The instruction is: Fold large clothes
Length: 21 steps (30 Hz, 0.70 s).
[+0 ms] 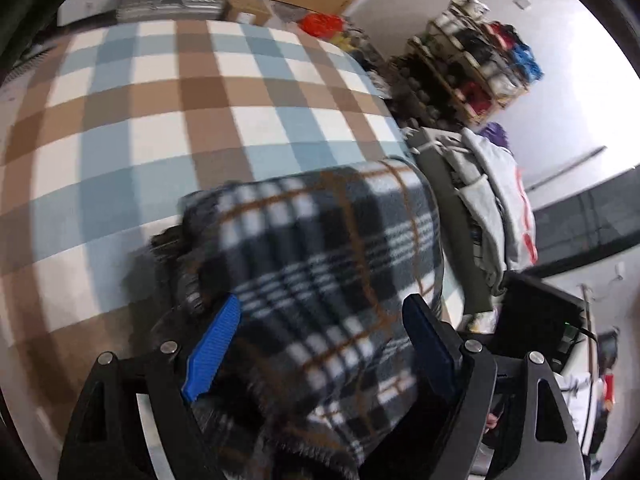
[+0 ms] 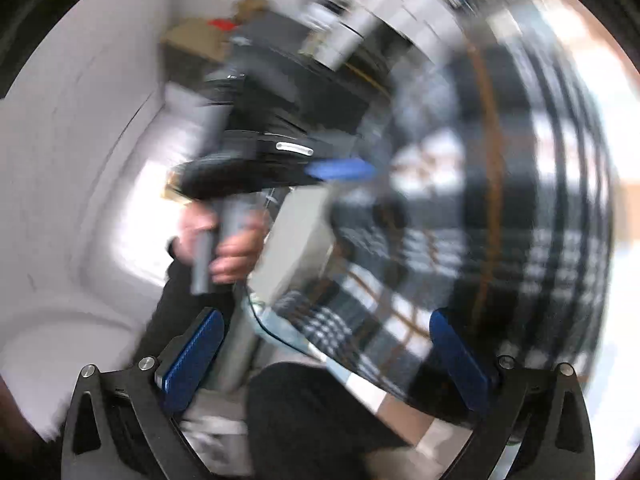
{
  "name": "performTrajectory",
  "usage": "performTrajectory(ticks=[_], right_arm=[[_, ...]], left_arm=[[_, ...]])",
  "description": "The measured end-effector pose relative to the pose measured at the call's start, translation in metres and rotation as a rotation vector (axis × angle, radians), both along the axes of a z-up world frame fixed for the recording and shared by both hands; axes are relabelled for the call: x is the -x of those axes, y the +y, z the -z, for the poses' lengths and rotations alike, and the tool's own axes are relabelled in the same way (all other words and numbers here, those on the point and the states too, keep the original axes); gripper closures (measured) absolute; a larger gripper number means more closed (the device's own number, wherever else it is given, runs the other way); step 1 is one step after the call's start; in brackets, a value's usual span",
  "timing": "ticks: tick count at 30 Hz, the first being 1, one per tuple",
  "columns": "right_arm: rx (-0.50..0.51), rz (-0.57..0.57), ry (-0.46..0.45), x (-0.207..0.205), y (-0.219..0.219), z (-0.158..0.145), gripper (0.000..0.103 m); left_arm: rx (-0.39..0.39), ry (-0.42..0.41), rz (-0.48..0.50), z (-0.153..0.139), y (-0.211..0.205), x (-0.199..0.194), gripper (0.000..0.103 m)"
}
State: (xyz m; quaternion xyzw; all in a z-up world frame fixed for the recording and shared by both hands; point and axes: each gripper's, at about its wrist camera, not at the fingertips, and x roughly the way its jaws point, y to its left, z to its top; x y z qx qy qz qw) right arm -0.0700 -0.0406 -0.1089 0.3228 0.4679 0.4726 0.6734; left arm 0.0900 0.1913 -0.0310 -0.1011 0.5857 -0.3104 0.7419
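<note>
A folded dark plaid garment [image 1: 320, 256], black and white with thin brown lines, fills the gap between the blue pads [image 1: 216, 344] of my left gripper [image 1: 320, 332], which is shut on the thick bundle. The bundle hangs over a table under a blue, brown and white checked cloth [image 1: 168, 120]. In the right wrist view the picture is smeared; my right gripper [image 2: 328, 352] stands wide open with nothing pressed between its pads [image 2: 196, 356]. The plaid garment [image 2: 480, 200] looms ahead and to the right of it. A hand [image 2: 232, 248] holds the left gripper's grey handle [image 2: 204, 256].
A pile of grey and white clothes [image 1: 492, 208] lies off the table's right edge. Shelves [image 1: 472, 64] crammed with coloured items stand against the white wall. A black box [image 1: 540, 316] sits at lower right. Cardboard boxes [image 1: 248, 8] stand beyond the table's far edge.
</note>
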Motion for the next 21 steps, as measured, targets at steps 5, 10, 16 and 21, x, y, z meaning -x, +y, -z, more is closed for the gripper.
performTrajectory(ticks=[5, 10, 16, 21], right_arm=[[-0.184, 0.062, 0.114, -0.013, -0.019, 0.022, 0.0], [-0.234, 0.062, 0.147, -0.016, -0.033, 0.03, 0.0], [-0.196, 0.056, 0.147, -0.019, -0.032, 0.025, 0.0], [-0.204, 0.051, 0.199, -0.024, -0.023, 0.024, 0.0]], left_arm=[[0.128, -0.049, 0.005, -0.03, 0.006, 0.04, 0.023], [0.151, -0.071, 0.085, -0.01, -0.015, 0.086, 0.023], [0.228, -0.097, 0.003, -0.009, 0.004, 0.095, 0.023], [0.368, -0.24, -0.04, -0.062, 0.033, 0.104, 0.023]])
